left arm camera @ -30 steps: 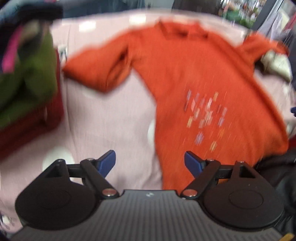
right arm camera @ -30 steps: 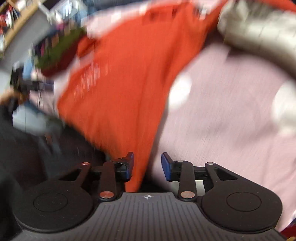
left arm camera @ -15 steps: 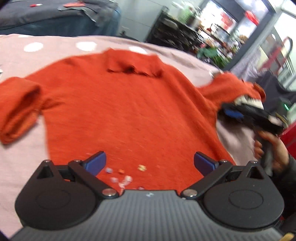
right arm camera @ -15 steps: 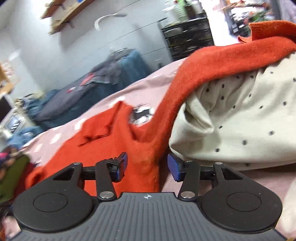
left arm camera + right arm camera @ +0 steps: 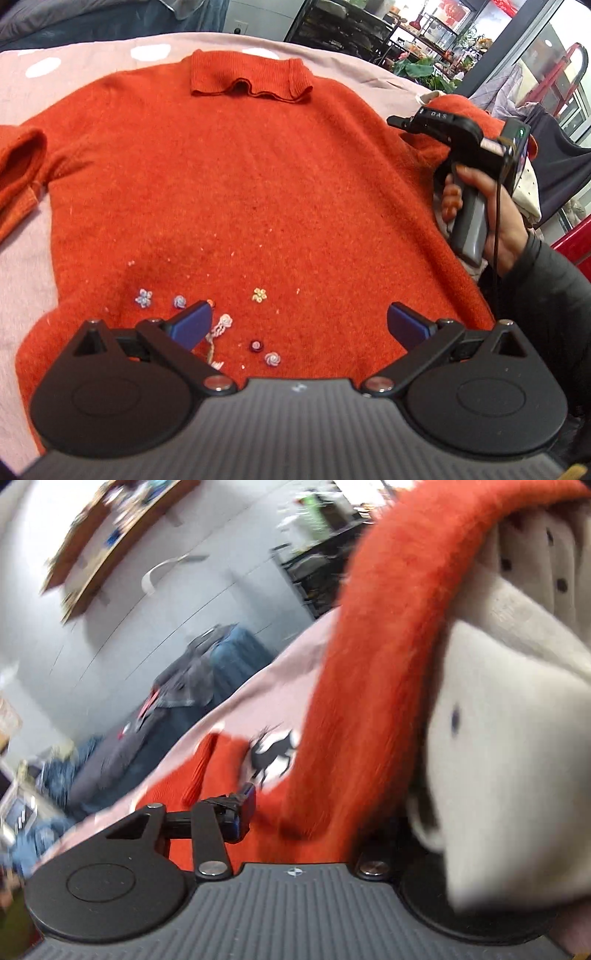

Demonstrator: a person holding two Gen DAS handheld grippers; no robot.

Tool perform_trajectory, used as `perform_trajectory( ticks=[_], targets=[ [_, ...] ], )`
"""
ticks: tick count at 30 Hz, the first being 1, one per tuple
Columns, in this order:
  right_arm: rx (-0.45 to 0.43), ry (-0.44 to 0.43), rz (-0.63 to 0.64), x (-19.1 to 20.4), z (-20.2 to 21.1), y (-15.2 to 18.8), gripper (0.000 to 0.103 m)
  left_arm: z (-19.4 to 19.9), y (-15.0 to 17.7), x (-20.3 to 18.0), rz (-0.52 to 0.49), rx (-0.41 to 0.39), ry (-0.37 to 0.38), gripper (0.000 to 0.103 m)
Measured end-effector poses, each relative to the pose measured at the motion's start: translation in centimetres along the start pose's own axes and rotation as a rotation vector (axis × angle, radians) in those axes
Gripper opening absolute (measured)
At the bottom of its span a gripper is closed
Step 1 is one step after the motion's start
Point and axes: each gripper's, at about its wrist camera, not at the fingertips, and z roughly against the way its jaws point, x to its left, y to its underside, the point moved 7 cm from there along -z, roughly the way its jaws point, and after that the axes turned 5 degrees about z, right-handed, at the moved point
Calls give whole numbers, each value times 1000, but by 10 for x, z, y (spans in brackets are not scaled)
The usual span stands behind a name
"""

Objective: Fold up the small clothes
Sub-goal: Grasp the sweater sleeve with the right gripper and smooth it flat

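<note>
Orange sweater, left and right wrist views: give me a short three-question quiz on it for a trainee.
1. True or false: the orange sweater lies spread front-up on the pink spotted cover.
2. One sleeve drapes over: A) a cream dotted garment; B) a wicker basket; C) a pair of shoes.
3. Fill in: the sweater's lower front is decorated with small ___.

Key: 1 true; 2 A; 3 flowers.

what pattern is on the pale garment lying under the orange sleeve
Small dark dots on the cream garment, clearest in the right wrist view.
</note>
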Motion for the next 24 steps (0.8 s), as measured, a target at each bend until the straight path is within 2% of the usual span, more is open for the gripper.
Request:
perform_trajectory(
  ticks=[1,3,5,10,12,16,18,20,22,23,24],
  targets=[
    [0,-3,-27,-1,-1,-3,15,-1,1,-1,-1,2,3,103],
    [-19,23,22,8,9,-8,14,-1,0,-2,-2,2,3,103],
    [-88,40,141,23,24,-13,13,-7,-2,-3,-1,11,5,103],
    [-357,94,317,52,61,-40,12,-15,-14,-11,3,-9,18,103],
    [-427,109,369,60,71,-53,10,-17,-15,-13,8,-13,23,103],
    [-469,145,370,53,76,-83,8,-25,-12,-17,-10,6,19,103],
    [-393,148,371,43,67,-85,8,-31,-9,-19,-19,25,18,103],
    [-350,167,412,35,65,-74,9,-36,-8,-19,-21,34,10,103],
    [-288,213,438,29,62,-63,36,-40,-9,-19,-23,31,4,103],
    [-274,208,400,25,64,-61,45,-41,-10,-20,-19,32,-4,103],
    [-266,186,363,23,69,-60,66,-43,-11,-19,-15,34,-16,103]
  ],
)
